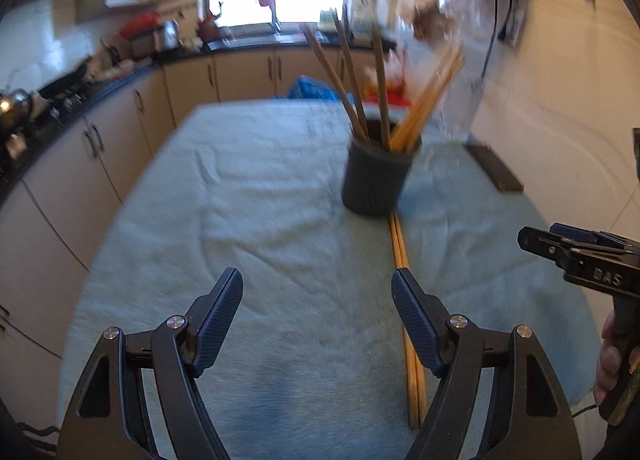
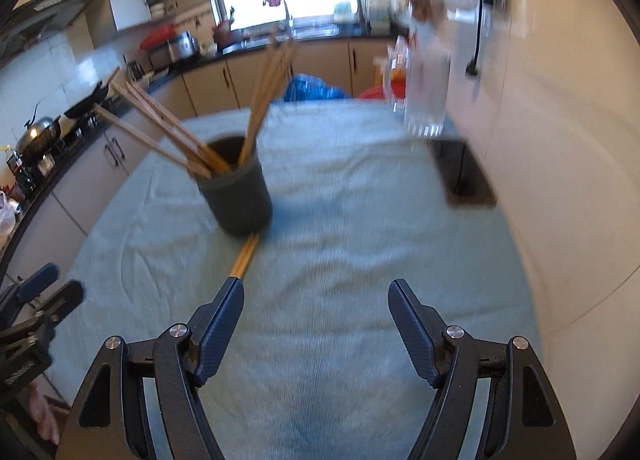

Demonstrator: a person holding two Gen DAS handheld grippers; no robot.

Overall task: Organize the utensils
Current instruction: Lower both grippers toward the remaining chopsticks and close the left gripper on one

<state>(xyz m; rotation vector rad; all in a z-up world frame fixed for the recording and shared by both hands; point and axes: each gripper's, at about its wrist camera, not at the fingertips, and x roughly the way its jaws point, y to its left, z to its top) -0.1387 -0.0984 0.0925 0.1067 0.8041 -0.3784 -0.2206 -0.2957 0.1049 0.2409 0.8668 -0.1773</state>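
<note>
While both jaws gape empty, the left gripper [image 1: 317, 288] could nudge the chopsticks [image 1: 404, 260] (at its 3 o'clock) into the cup [image 1: 376, 176].

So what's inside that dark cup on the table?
Wooden chopsticks stand in the dark cup, leaning apart above its rim. Their lower ends and the cup's bottom are hidden by its wall. Another pair lies on the cloth outside.

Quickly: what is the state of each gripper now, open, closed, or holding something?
Left gripper: open, holding nothing; the loose chopsticks lie beside its right finger.
Right gripper: open, holding nothing.
</note>
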